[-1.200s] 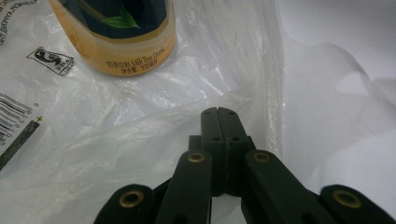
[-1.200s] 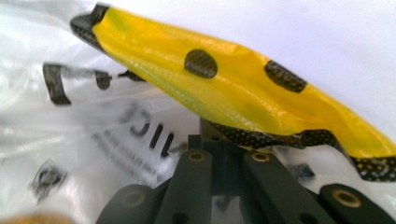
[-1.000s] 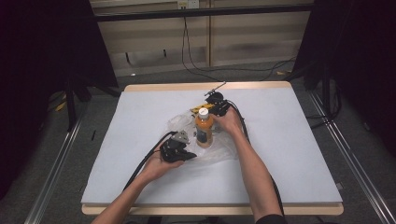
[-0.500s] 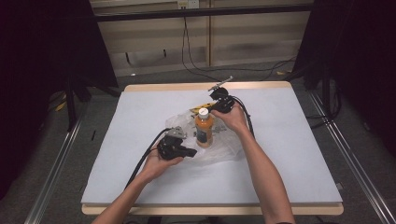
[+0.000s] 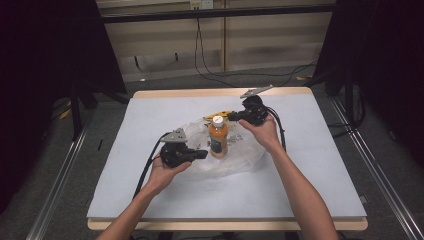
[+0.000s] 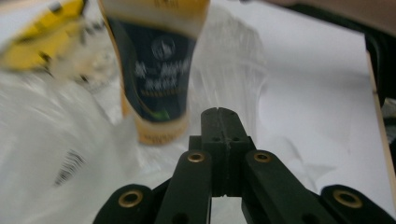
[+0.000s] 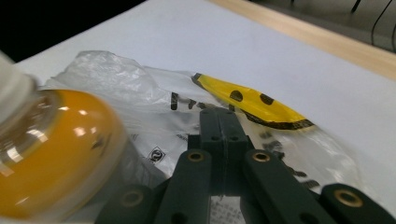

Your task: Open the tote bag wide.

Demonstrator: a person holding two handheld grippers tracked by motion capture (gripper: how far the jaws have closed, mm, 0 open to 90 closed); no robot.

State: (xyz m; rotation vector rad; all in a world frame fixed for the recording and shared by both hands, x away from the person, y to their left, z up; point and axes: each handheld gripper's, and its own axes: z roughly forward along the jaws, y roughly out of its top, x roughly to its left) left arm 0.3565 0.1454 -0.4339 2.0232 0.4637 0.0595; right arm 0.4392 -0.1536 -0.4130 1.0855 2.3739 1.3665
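1. Two black two-jaw grippers sit over a white-covered table with a pale wooden rim.
2. Left gripper: jaws pressed together, nothing between them; the left gripper view shows the closed tips just short of the bottle's base.
3. Right gripper: jaws closed tip to tip, nothing gripped; in the right gripper view the tips hang above the bag.
4. Orange drink bottle with white cap and dark blue label stands upright mid-table, between both grippers, on the bag.
5. Crumpled clear plastic bag is spread around the bottle's base.
6. Yellow packet with black dots lies flat inside the bag, behind the bottle, near the right gripper.
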